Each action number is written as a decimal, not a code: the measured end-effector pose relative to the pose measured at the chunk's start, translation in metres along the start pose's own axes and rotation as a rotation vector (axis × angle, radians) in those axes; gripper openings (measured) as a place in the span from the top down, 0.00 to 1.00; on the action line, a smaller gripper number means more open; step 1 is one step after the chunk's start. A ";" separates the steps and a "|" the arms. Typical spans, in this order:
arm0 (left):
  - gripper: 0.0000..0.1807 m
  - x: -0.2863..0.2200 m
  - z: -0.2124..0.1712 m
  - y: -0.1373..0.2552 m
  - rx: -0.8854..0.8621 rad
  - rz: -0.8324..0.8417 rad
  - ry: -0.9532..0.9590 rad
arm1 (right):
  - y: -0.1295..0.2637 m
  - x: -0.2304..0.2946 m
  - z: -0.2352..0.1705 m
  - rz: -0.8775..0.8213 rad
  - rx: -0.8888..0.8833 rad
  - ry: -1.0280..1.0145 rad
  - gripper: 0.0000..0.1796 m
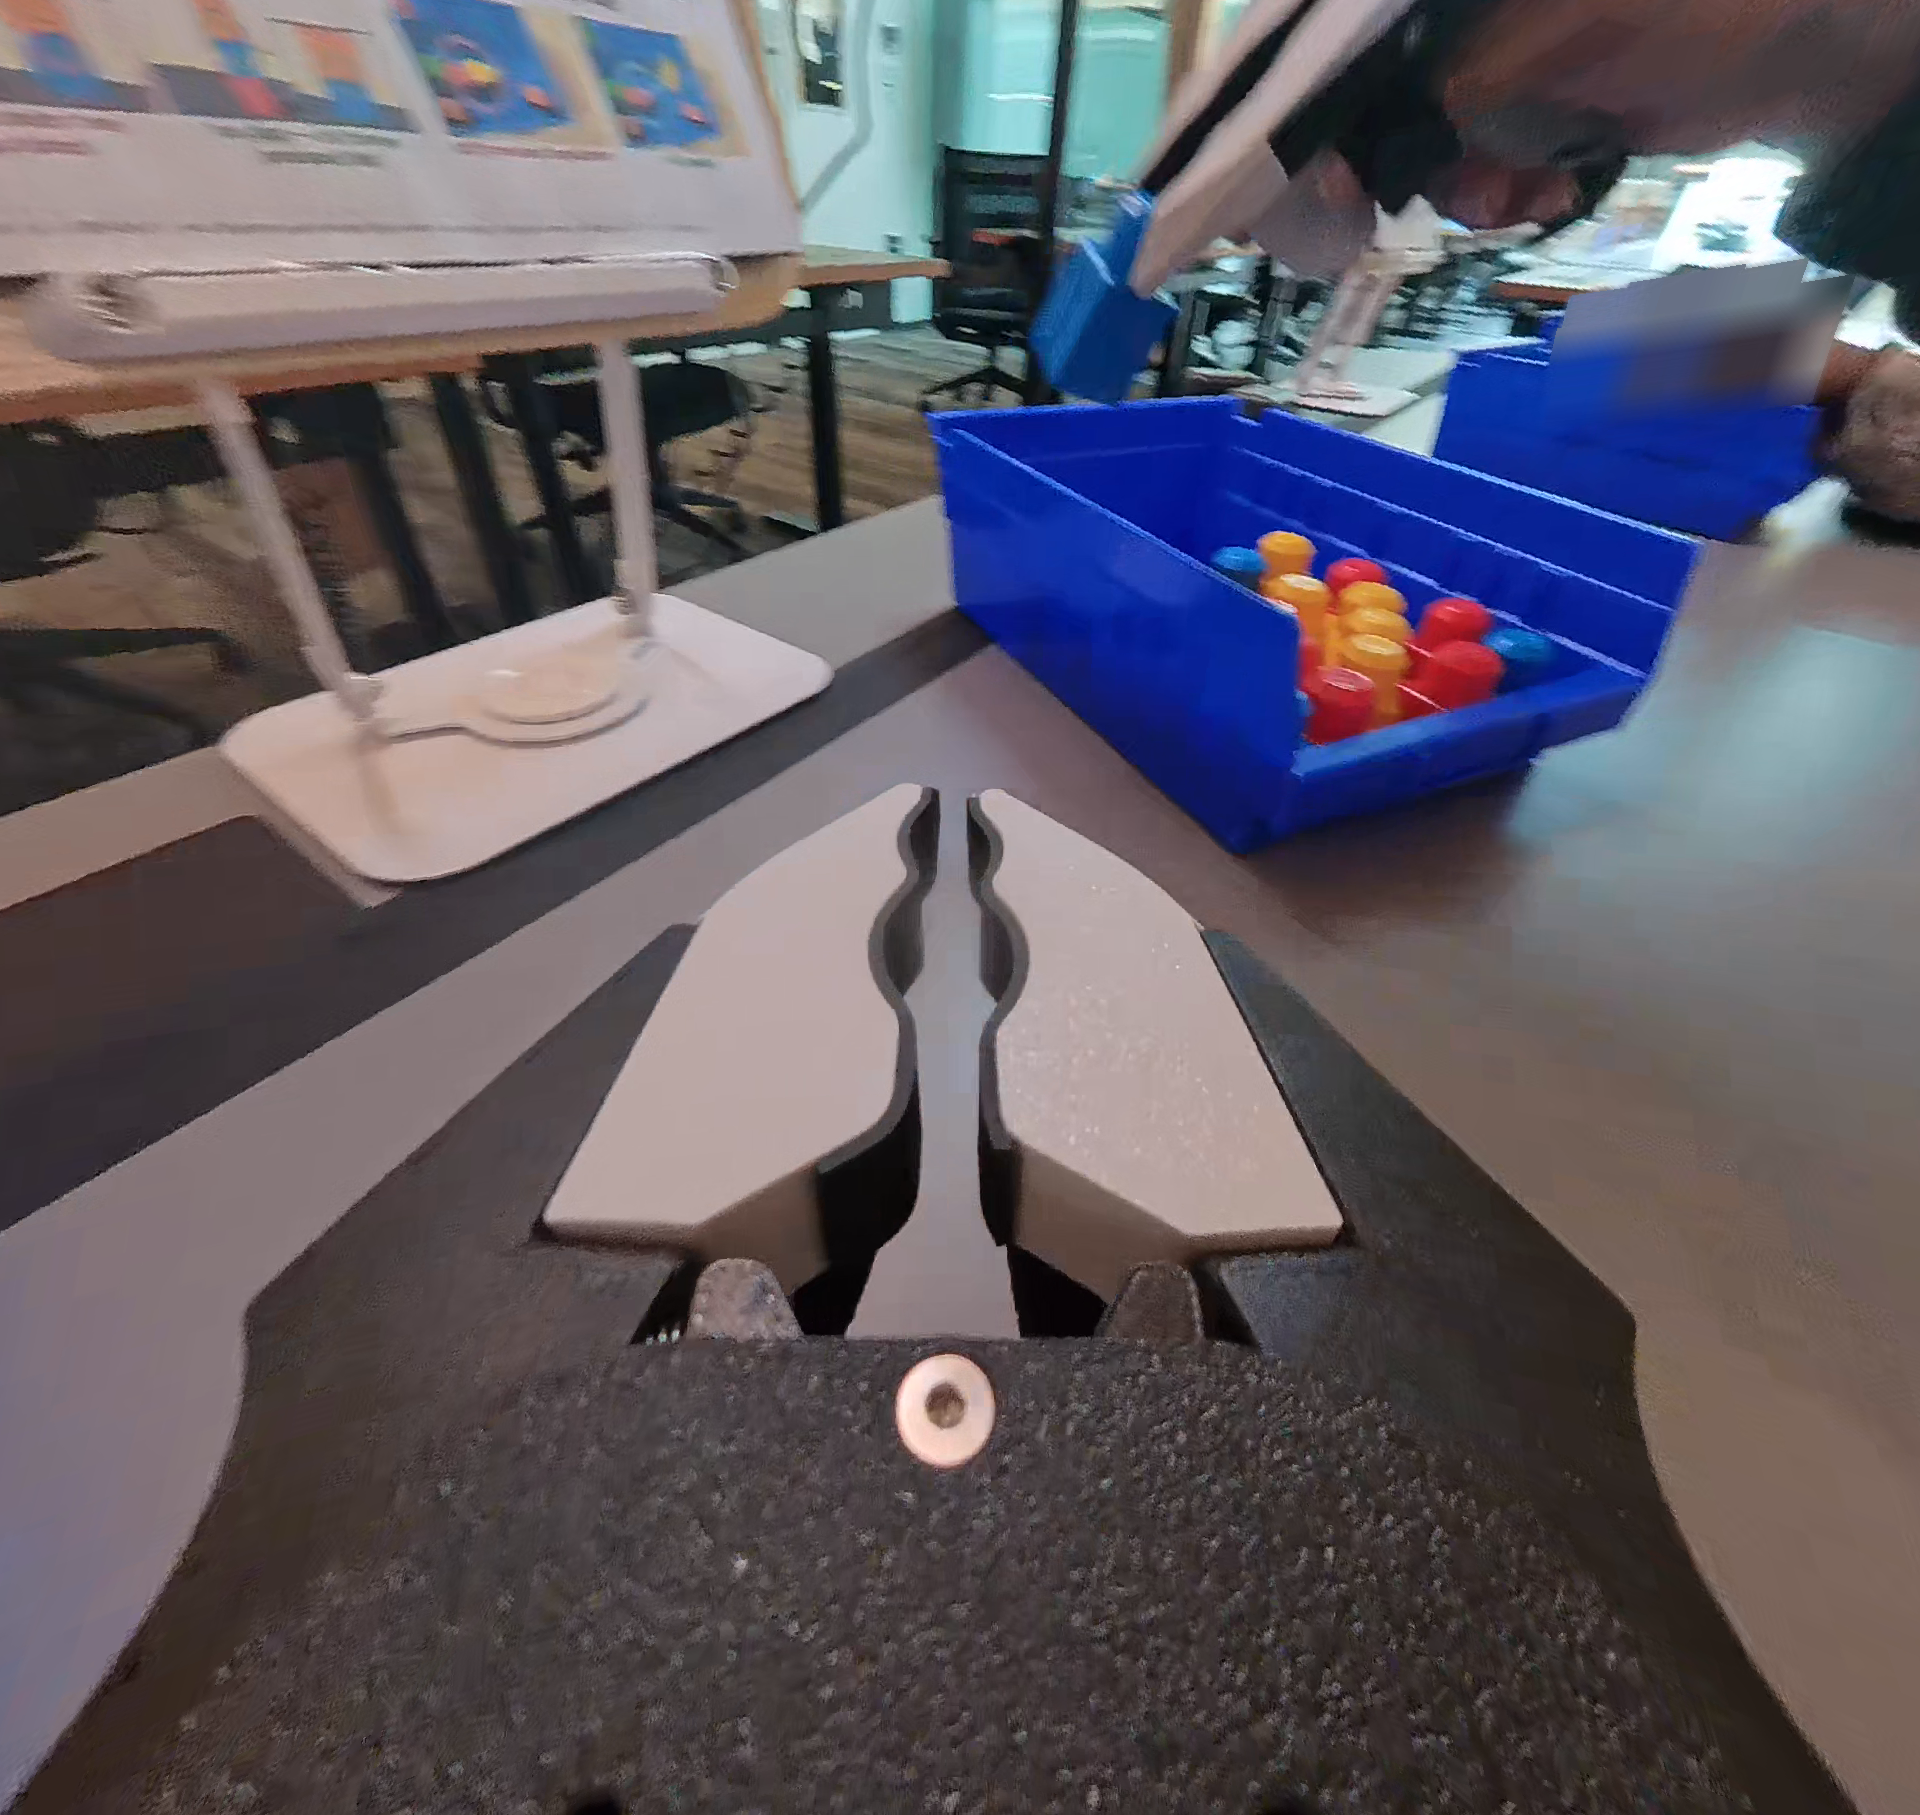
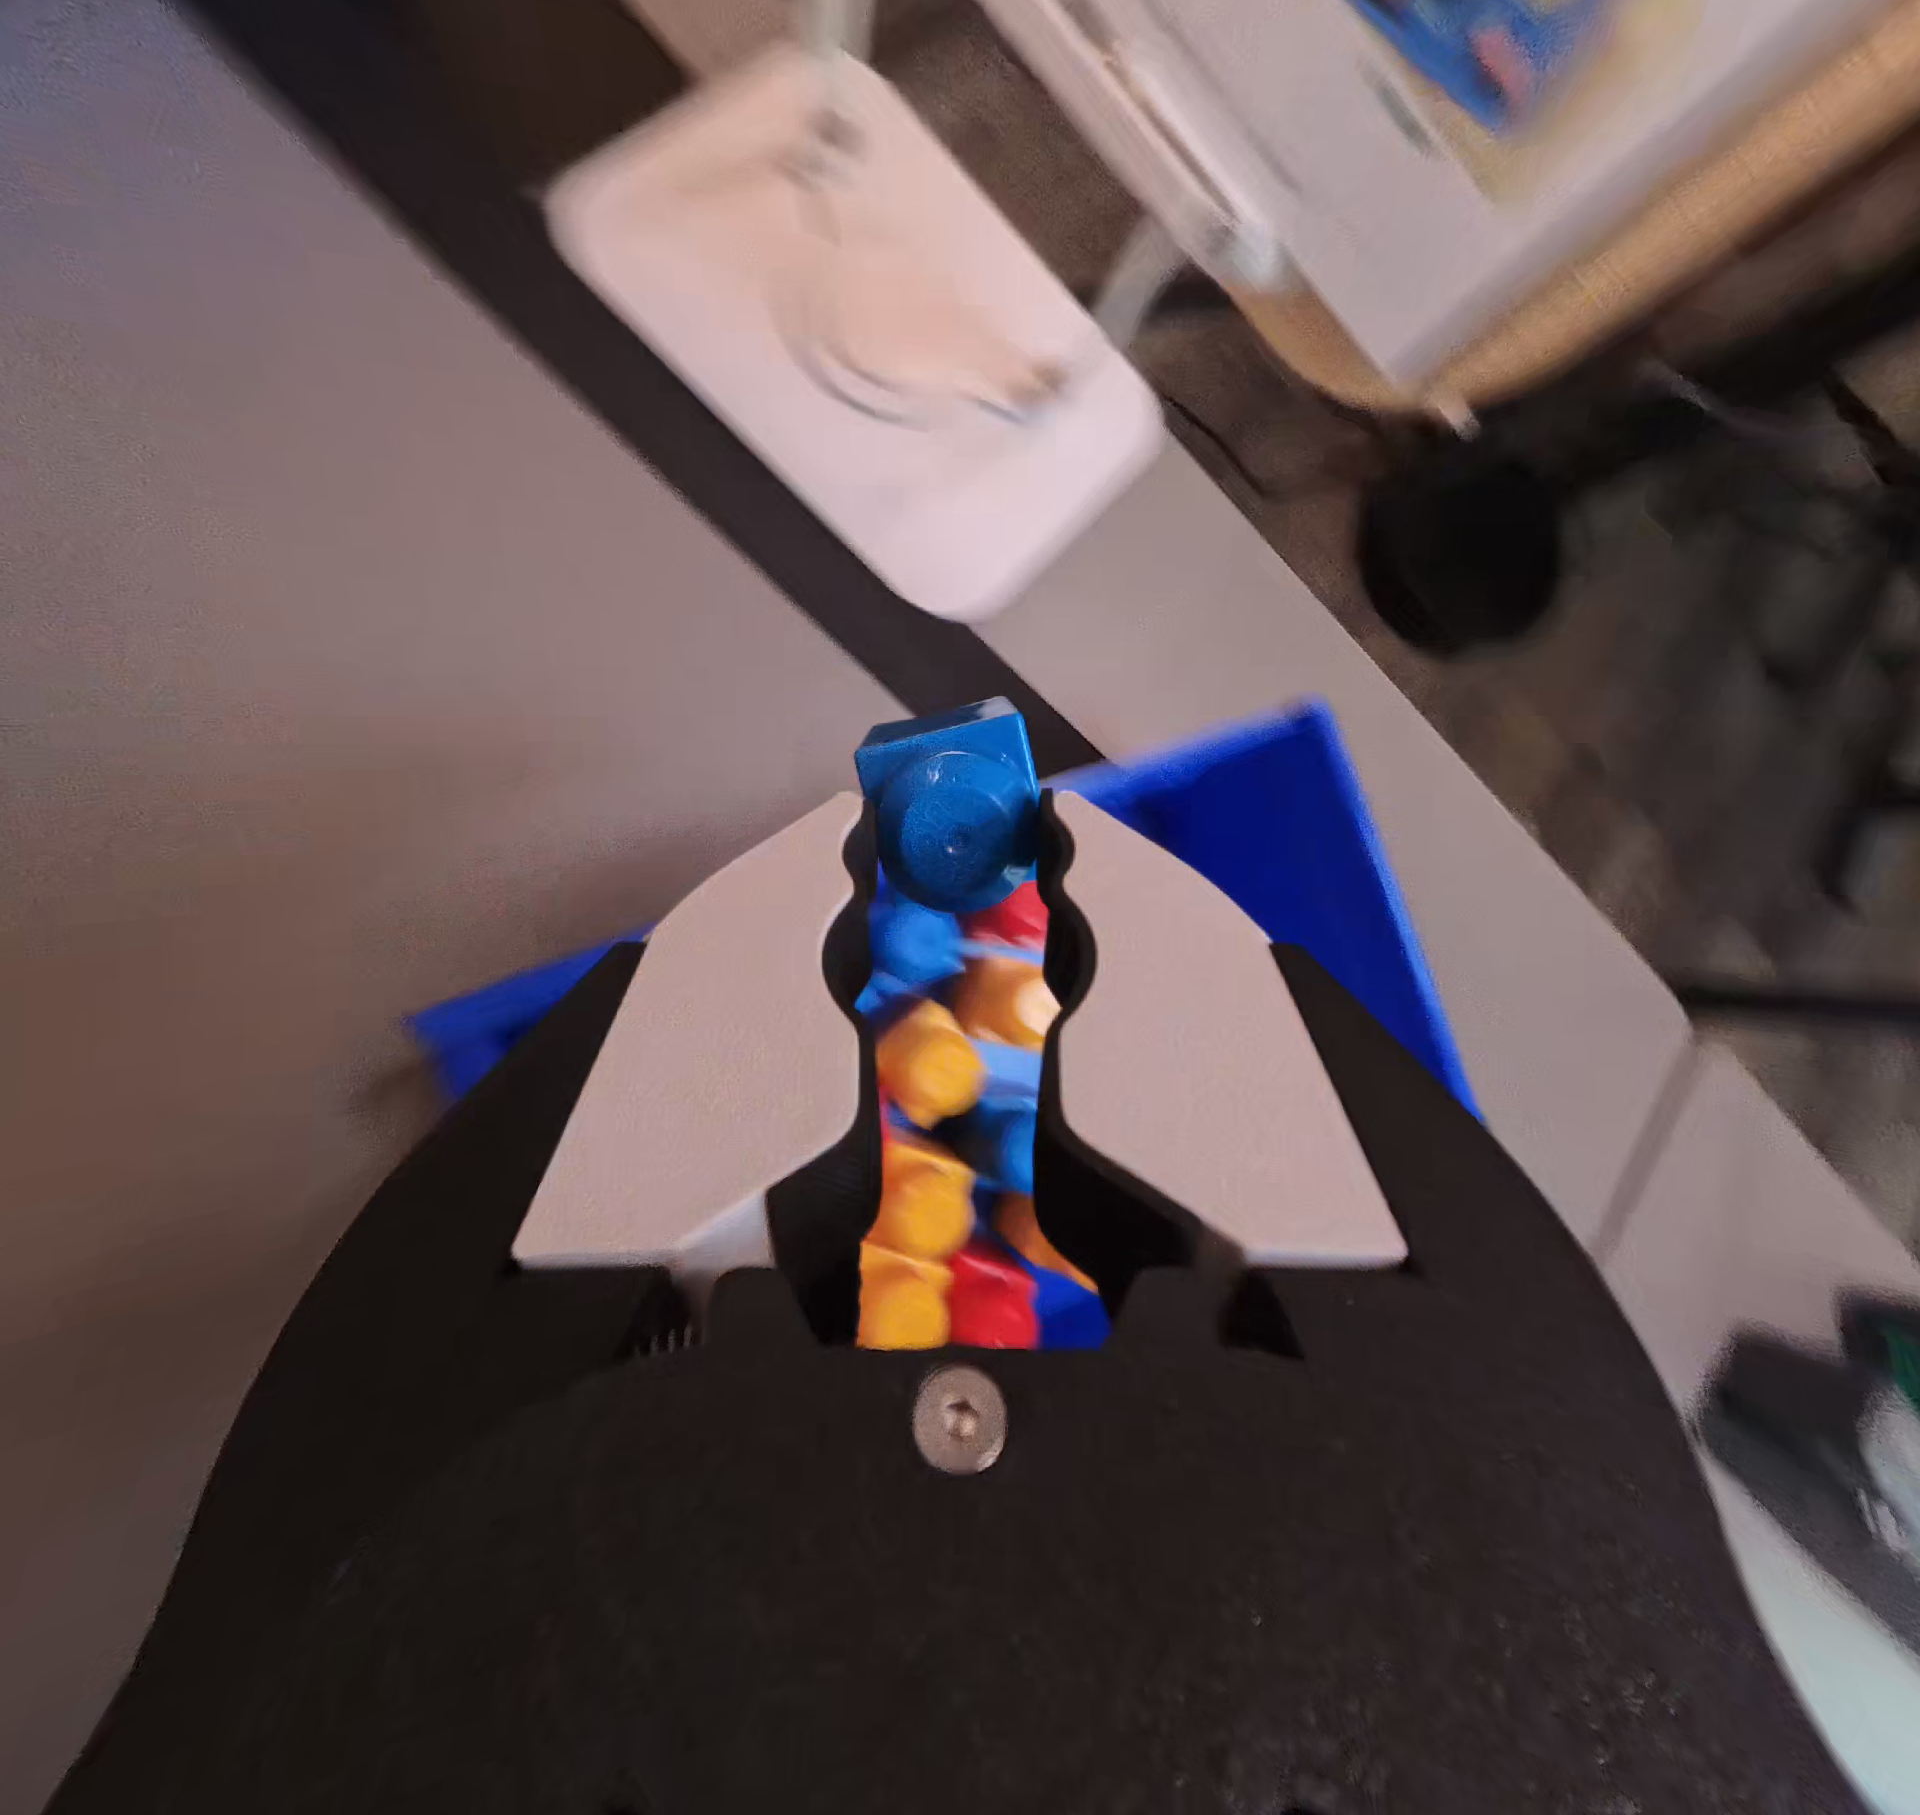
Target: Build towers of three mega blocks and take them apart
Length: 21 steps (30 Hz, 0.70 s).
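Observation:
My right gripper [image 2: 951, 809] is shut on a blue mega block [image 2: 945, 820], held in the air above the blue bin [image 2: 1278, 851]. Red, orange and blue blocks [image 2: 935, 1173] show through the gap between its fingers. In the left wrist view the right gripper [image 1: 1132, 279] hangs above the bin's far end with the blue block [image 1: 1091, 321] in its tips. The blue bin [image 1: 1091, 612] holds several red, orange and blue blocks [image 1: 1371, 633]. My left gripper [image 1: 953, 809] is shut and empty, low over the grey table, left of and nearer than the bin.
A white stand [image 1: 520, 726] with an instruction sheet [image 1: 364, 72] is at the table's back left edge; it also shows in the right wrist view [image 2: 862, 331]. A second blue bin [image 1: 1621, 446] sits at the back right. A person's hand holds the right gripper. My right fingertips sit around 25 cm from my left ones.

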<state>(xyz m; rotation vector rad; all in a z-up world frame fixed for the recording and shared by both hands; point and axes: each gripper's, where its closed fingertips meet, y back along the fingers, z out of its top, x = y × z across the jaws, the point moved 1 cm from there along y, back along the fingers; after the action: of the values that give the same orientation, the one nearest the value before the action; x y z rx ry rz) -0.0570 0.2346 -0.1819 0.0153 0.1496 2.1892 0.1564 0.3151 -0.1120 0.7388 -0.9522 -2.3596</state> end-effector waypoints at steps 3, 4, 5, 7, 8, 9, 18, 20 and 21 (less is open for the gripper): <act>1.00 0.015 0.007 0.005 -0.046 0.105 -0.021 | -0.021 -0.064 -0.057 -0.159 0.170 -0.157 0.83; 1.00 0.017 0.009 0.006 -0.054 0.127 -0.028 | -0.028 -0.078 -0.075 -0.188 0.215 -0.197 0.84; 1.00 0.020 0.010 0.007 -0.059 0.150 -0.033 | -0.037 -0.085 -0.092 -0.191 0.251 -0.232 0.83; 1.00 0.025 0.010 0.009 -0.058 0.179 -0.036 | -0.052 -0.091 -0.120 -0.162 0.312 -0.305 0.83; 1.00 0.027 0.009 0.009 -0.053 0.190 -0.033 | -0.059 -0.090 -0.130 -0.144 0.332 -0.329 0.83; 1.00 0.029 0.008 0.010 -0.046 0.199 -0.030 | -0.065 -0.088 -0.138 -0.127 0.354 -0.348 0.83; 1.00 0.043 0.021 0.020 -0.013 0.287 0.025 | -0.076 -0.063 -0.160 0.040 0.483 -0.386 0.77; 1.00 0.055 0.040 0.036 -0.057 0.362 0.017 | -0.067 -0.069 -0.148 -0.001 0.404 -0.388 0.73; 1.00 0.064 0.051 0.047 -0.089 0.413 0.021 | -0.061 -0.073 -0.135 -0.039 0.335 -0.390 0.73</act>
<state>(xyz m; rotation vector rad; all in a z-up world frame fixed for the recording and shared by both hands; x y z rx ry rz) -0.1293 0.2647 -0.1289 -0.0292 0.0632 2.6069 0.2817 0.3348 -0.2176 0.4173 -1.5365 -2.4565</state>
